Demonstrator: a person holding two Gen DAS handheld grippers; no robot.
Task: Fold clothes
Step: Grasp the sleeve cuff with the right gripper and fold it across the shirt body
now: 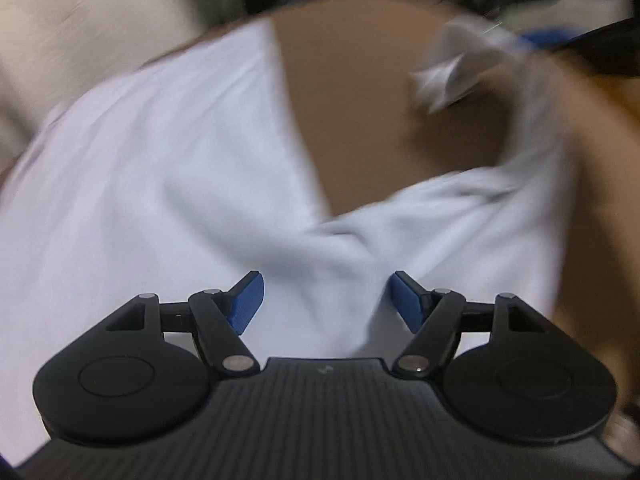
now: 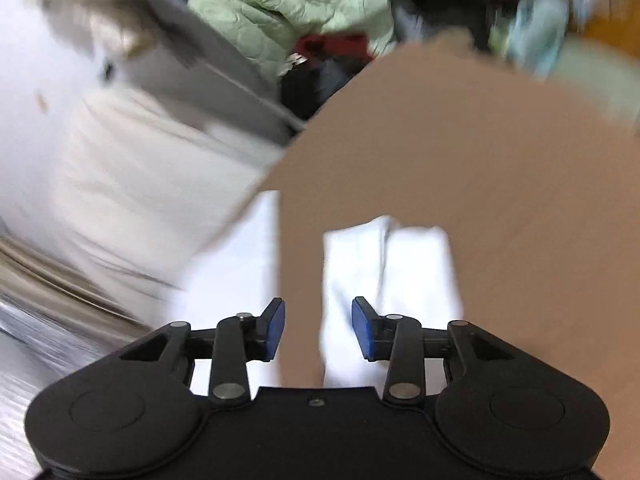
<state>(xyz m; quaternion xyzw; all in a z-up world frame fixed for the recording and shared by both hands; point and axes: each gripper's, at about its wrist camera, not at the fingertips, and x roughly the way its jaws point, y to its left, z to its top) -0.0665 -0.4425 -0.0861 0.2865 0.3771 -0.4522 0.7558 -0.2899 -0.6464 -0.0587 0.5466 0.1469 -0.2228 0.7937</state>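
A white garment (image 1: 160, 184) lies spread over a brown tabletop (image 1: 360, 100), and one part of it trails off to the right (image 1: 480, 216). My left gripper (image 1: 326, 302) hangs open just above this cloth, its blue pads wide apart and holding nothing. In the right wrist view, a narrow folded strip of the white garment (image 2: 388, 268) lies on the tabletop (image 2: 500, 200). My right gripper (image 2: 320, 328) is open over the strip's near end, and its pads do not press on the cloth. Both views are motion-blurred.
A pale green padded jacket (image 2: 288, 12) and dark and red clothes (image 2: 332, 46) are heaped beyond the table's far edge. Off-white bedding or fabric (image 2: 120, 184) fills the left side. A blurred white, blue and black shape (image 1: 532, 40) is at the table's far right.
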